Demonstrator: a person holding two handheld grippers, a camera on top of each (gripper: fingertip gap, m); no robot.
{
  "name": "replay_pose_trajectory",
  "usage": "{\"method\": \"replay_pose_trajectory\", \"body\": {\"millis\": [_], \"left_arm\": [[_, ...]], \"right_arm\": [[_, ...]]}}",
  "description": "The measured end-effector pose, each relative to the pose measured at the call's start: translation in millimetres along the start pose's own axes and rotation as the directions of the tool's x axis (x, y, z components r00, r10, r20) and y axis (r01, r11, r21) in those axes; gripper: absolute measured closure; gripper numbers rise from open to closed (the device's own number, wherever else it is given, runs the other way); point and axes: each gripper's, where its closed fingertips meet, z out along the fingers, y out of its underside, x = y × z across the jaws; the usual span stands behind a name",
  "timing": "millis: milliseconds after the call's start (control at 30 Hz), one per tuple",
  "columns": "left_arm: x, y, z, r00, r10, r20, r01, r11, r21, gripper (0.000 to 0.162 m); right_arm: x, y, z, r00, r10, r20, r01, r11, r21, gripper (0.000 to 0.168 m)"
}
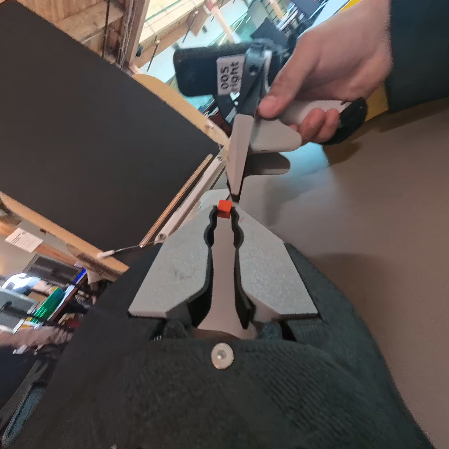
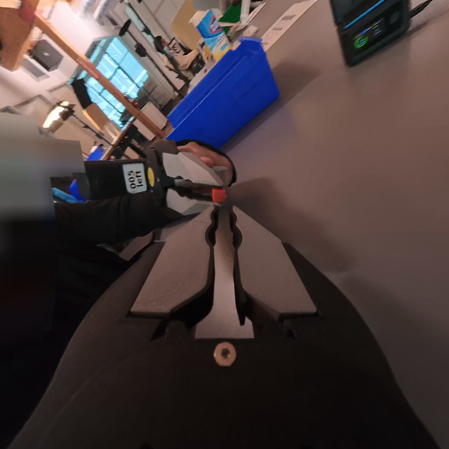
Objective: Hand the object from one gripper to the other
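A small red cube (image 1: 224, 205) is pinched between the tips of my left gripper (image 1: 223, 211), held in the air above the grey table (image 1: 364, 218). My right gripper (image 1: 234, 197), held by a hand (image 1: 328, 60), comes down from above, and its tip is right at the cube's upper right corner. In the right wrist view my right gripper (image 2: 223, 208) is open by a narrow gap with nothing between its fingers. The cube (image 2: 218, 194) sits just beyond its fingertips, held by the left gripper (image 2: 220, 194), which reaches in from the left.
A big black board (image 1: 85, 121) with a wooden edge stands to the left. A blue bin (image 2: 226, 97) sits on the table (image 2: 364, 170) behind the left gripper. A black device with a lit screen (image 2: 369, 31) stands at the far right. Left and right tips are no more than a few centimetres apart.
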Motion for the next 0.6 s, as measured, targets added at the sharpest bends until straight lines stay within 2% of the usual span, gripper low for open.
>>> {"method": "replay_pose_trajectory", "body": {"millis": [167,300,433,600], "left_arm": [[-2,11,3,1.000,-0.009,0.008,0.010,0.998,-0.059,0.153],[2,15,5,0.998,-0.066,-0.024,0.064,0.995,-0.079,0.153],[6,15,4,0.976,-0.196,-0.092,0.190,0.979,-0.076,0.153],[17,24,1,0.904,-0.365,-0.223,0.340,0.929,-0.144,0.153]], "right_arm": [[4,-12,-3,0.989,-0.114,-0.092,0.118,0.992,0.035,0.159],[1,-16,-3,0.914,-0.341,-0.222,0.344,0.939,-0.026,0.160],[-16,-12,2,0.861,-0.475,-0.180,0.472,0.879,-0.063,0.154],[-24,7,3,0.751,-0.644,-0.145,0.620,0.764,-0.178,0.149]]}}
